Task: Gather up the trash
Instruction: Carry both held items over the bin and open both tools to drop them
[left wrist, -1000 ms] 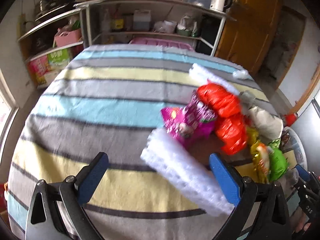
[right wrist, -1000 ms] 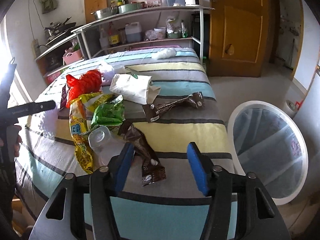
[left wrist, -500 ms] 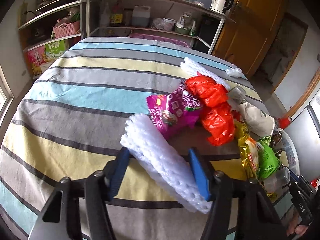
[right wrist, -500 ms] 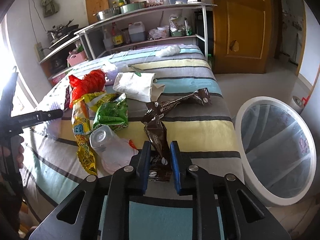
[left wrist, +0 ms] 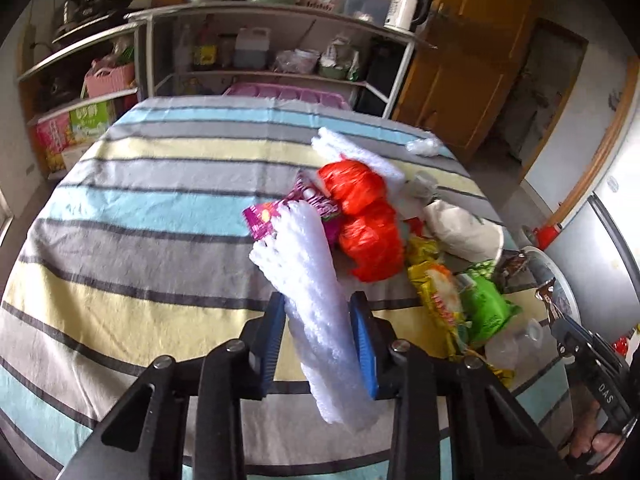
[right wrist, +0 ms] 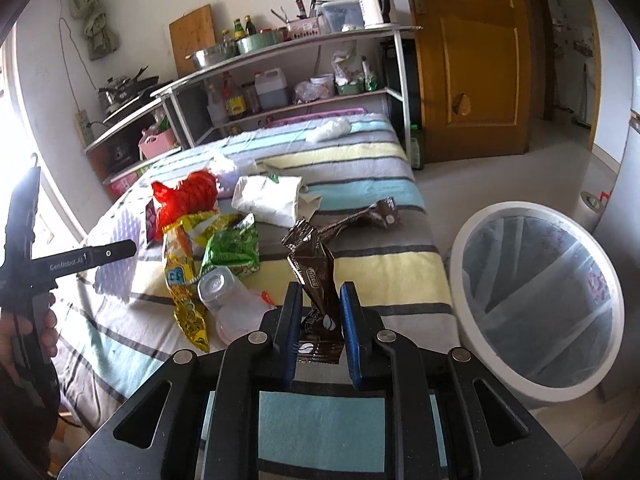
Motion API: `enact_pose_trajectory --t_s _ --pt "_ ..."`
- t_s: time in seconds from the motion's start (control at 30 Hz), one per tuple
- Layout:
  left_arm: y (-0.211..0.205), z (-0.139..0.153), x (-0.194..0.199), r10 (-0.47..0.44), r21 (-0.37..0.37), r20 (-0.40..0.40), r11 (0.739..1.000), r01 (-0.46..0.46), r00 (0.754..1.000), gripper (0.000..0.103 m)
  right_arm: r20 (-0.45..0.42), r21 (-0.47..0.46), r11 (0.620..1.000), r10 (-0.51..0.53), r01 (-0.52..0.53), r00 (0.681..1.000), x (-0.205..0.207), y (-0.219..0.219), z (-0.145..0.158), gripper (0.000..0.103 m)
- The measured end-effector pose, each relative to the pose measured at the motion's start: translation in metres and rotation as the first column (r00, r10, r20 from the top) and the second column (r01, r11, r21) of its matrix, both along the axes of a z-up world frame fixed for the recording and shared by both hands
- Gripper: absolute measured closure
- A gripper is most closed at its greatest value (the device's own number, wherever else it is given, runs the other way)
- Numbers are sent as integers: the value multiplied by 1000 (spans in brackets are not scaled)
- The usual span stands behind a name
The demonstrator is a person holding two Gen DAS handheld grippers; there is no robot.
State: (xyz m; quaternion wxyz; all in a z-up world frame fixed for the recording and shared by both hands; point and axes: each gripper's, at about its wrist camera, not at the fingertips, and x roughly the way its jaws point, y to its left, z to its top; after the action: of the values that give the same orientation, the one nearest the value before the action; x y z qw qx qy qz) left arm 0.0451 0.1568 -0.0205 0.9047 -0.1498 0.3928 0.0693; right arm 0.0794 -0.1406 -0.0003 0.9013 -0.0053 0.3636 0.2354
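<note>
My left gripper (left wrist: 320,344) has just been closing and now pinches the white foam netting sleeve (left wrist: 316,308), its long axis running away from me toward the red plastic bag (left wrist: 364,216). My right gripper (right wrist: 320,332) clamps a brown crinkled foil wrapper (right wrist: 316,276) standing upright above the striped cloth (right wrist: 384,264). "GenRobot.AI" reads on the left tool. The white-rimmed bin (right wrist: 536,300) sits right.

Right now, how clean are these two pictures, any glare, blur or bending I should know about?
Left wrist view: the shelf is soft and the striped cloth bulges from the fisheye; the foam net in the left gripper is washed out white. Right wrist view: sharper, though the window side is blown out and the door bends; the brown wrapper in the right gripper reads clearly.
</note>
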Motion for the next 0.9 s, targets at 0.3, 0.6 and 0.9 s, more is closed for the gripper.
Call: enact_pose_trajectory --t_s 0.3,0.6,0.9 --pt "-18 17 -1 -56 1 34 998 56 998 72 41 24 999 -29 29 999 -6 -10 15 83" --pt "-61 56 8 -182 36 126 983 179 975 72 101 45 993 -109 105 989 -13 -42 39 83" --pt "-138 75 46 -391 37 156 920 390 907 72 117 34 965 -262 259 958 -6 -94 50 83"
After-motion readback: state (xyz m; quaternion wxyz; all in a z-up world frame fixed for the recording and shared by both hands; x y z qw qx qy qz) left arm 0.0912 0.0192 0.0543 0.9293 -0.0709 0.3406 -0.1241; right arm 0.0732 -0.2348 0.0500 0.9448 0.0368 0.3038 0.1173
